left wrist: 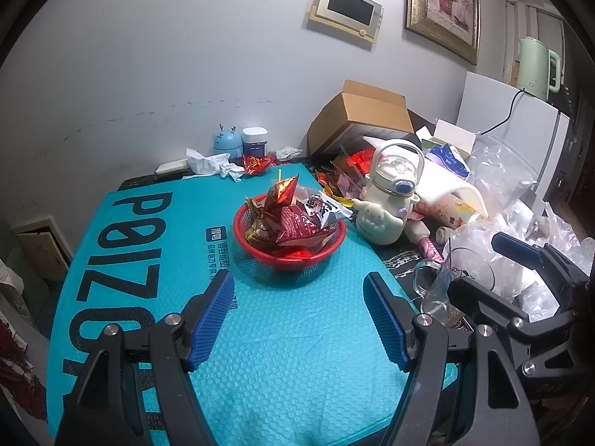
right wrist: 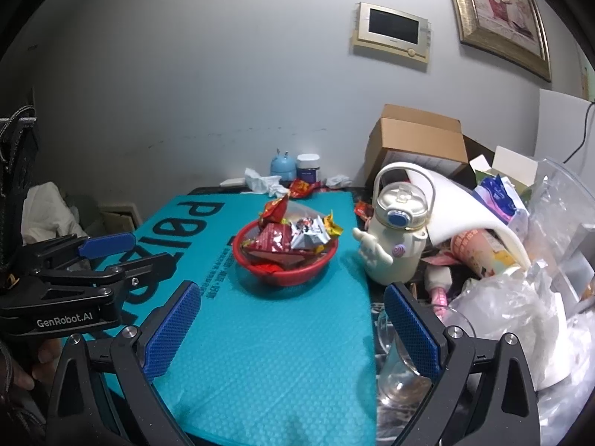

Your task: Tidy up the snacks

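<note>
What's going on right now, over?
Both claws, left and right, open, empty. Snacks heaped in red basket. Cream bottle beside it, clear.

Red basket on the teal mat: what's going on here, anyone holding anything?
Nobody holds anything. The round red plastic basket sits on the teal bubble-wrap mat, heaped with foil snack packets. The left gripper and right gripper both hover open over the mat, short of the basket. A few red wrappers lie outside the basket by the wall, beyond the mat's far edge. A cream cartoon water bottle stands beside the mat.
</note>
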`<state>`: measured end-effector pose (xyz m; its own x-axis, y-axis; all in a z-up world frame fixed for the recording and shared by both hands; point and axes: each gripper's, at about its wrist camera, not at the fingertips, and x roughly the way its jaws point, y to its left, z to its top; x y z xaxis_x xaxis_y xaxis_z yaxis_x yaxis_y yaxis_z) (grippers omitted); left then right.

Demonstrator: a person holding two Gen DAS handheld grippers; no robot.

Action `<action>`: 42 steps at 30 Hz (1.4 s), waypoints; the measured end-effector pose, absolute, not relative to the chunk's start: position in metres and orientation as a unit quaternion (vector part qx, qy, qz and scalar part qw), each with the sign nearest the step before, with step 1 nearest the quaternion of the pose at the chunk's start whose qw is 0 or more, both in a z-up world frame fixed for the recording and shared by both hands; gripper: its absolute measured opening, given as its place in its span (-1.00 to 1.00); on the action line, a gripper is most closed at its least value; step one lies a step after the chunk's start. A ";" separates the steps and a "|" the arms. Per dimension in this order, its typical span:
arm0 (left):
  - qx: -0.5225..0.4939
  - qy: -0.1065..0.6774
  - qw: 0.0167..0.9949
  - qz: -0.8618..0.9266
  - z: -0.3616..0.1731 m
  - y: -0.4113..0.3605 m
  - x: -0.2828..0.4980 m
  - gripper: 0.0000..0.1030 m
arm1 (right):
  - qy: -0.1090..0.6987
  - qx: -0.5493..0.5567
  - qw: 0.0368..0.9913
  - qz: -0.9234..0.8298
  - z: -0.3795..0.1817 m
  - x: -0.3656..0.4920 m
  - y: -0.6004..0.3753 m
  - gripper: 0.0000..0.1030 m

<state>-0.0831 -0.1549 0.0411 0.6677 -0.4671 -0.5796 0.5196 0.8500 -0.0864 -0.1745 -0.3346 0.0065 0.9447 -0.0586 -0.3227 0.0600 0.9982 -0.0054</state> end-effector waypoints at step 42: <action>0.052 0.315 0.912 -0.257 0.034 -0.161 -0.076 0.38 | 0.185 0.013 0.982 -0.025 -0.001 -0.155 -0.347 0.95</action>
